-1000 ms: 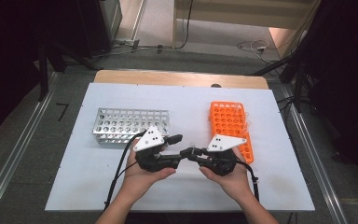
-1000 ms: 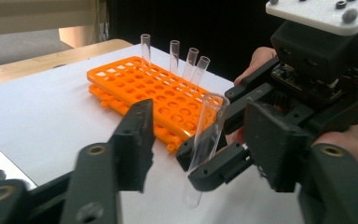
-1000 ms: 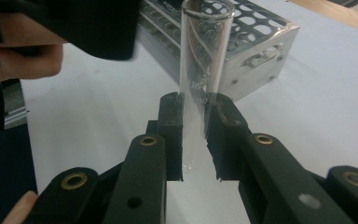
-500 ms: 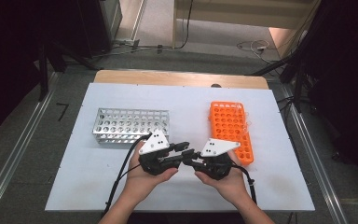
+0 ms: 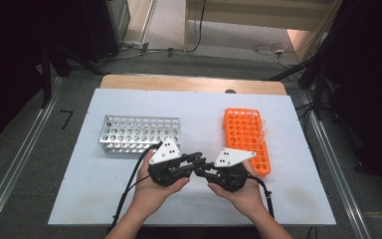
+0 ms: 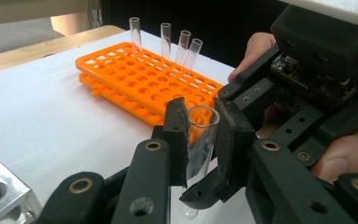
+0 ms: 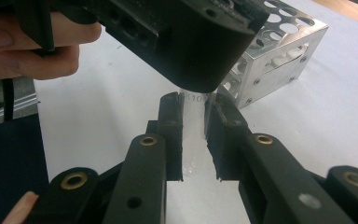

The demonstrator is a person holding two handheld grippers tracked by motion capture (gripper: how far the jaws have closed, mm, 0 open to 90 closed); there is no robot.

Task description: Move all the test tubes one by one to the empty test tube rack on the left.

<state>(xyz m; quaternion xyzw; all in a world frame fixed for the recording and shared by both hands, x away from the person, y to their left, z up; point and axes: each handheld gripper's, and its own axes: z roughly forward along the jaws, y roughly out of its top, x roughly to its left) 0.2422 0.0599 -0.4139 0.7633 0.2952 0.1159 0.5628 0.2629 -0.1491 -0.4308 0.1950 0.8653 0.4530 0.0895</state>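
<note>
Two black tongs are seen – the left tongs (image 5: 197, 160) and the right tongs (image 5: 205, 169) – each topped by a grey three-cornered plate with dark screw dots. Brass-ringed pivots are set in the jaw links; black cables trail toward 6 o'clock – no sleeves are worn.

Clear glass-like test tube (image 6: 200, 140) btwn the fingers (image 6: 177, 135) of the left gripper (image 5: 199, 160): smooth, glossy, see-through. Fingers: matt black plastic w/ rough dark pads, brass-look pivot pins. Right gripper (image 5: 205, 170) fingers (image 7: 171, 135) same matt black finish. Orange rack (image 6: 144, 84) beyond the fingers: smooth plastic, slight sheen. Rack (image 7: 279, 51) behind right fingers: brushed silvery metal, screws showing. Bench (image 5: 199, 114) top: white, matt, smooth; wood-look edge at far side.
</note>
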